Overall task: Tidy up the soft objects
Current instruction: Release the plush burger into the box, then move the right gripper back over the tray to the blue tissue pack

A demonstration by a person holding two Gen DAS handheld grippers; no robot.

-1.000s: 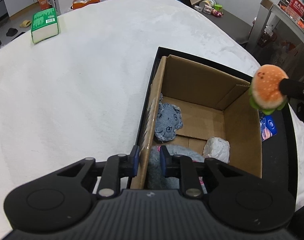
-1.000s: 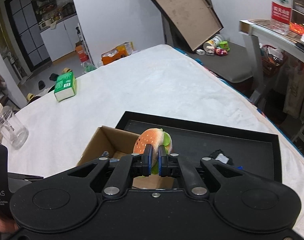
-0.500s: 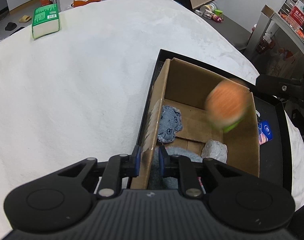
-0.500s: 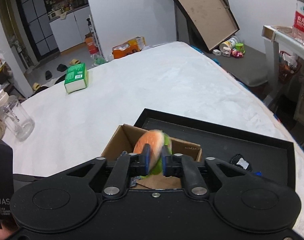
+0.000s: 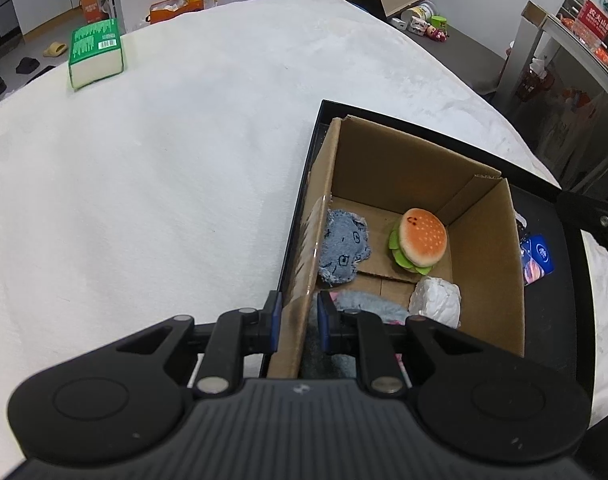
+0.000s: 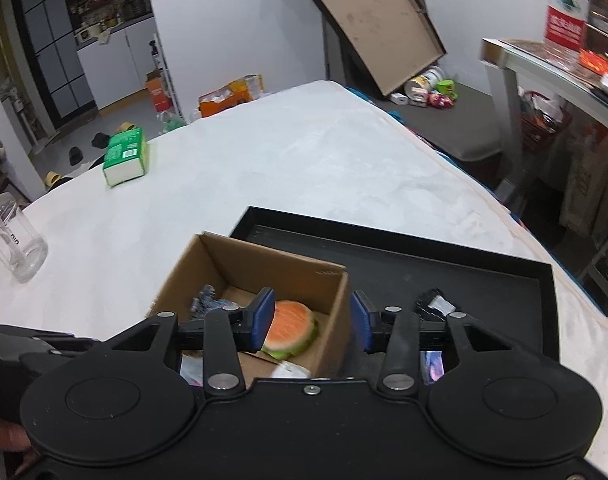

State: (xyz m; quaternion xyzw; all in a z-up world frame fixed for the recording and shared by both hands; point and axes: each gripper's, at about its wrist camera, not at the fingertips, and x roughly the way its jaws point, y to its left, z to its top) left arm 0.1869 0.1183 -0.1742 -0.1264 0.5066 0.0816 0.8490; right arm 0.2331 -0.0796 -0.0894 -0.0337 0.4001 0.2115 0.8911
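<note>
A plush burger (image 5: pixel 419 240) lies inside the open cardboard box (image 5: pixel 484 240), beside a blue denim plush (image 5: pixel 344 246), a white crumpled soft item (image 5: pixel 436 302) and a grey fluffy item (image 5: pixel 368 304). My left gripper (image 5: pixel 297 316) is shut on the box's near left wall. My right gripper (image 6: pixel 311 318) is open and empty above the box; the burger (image 6: pixel 290 330) shows below between its fingers. The box (image 6: pixel 240 268) stands on a black tray (image 6: pixel 484 292).
The tray (image 5: pixel 552 320) lies on a white-covered table and also holds small packets (image 5: pixel 538 258). A green tissue pack (image 5: pixel 96 52) sits far left, also in the right wrist view (image 6: pixel 126 156). A clear jar (image 6: pixel 12 240) stands at the table's left edge.
The right gripper opened and let go of the burger, which fell into the box and now rests on its floor. The left gripper kept its hold on the box wall.
</note>
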